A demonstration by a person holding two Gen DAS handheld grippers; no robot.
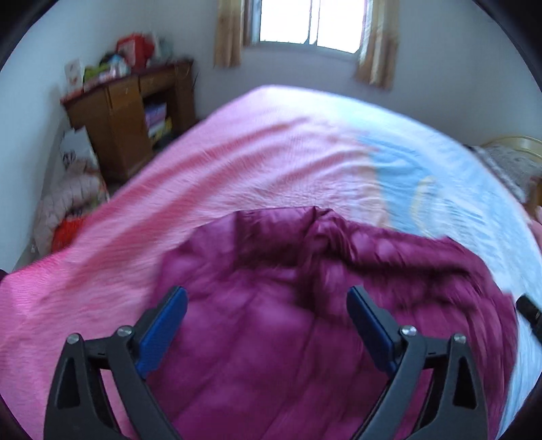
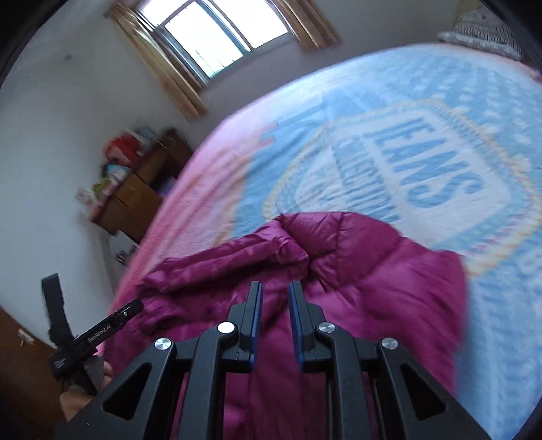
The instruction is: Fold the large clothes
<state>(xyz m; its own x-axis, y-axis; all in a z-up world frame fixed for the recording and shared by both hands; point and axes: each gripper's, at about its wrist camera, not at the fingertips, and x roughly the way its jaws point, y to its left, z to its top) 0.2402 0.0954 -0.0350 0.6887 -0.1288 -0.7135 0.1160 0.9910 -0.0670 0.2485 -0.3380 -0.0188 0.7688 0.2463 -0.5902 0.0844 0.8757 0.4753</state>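
A magenta quilted down jacket [image 1: 271, 270] lies bunched on the bed, its folds rising toward the far side [image 2: 355, 264]. My left gripper [image 1: 267, 292] hovers over it with the blue pads far apart and nothing between them, so it is open. In the right wrist view my right gripper [image 2: 275, 287] hangs above the jacket's near part. Its pads are almost together, a thin slit remains, and no cloth is pinched in it. The left gripper's black body [image 2: 95, 335] shows at the lower left of that view, with a hand under it. Both views are motion-blurred.
The bed is covered by a pink and light-blue blanket [image 2: 406, 135] with "JEANS" lettering. A wooden cabinet [image 1: 135, 118] piled with things stands by the far left wall. Bundled clothes [image 1: 67, 210] lie on the floor. A curtained window [image 1: 311, 23] is behind, and a pillow [image 2: 484, 30] lies at the far right.
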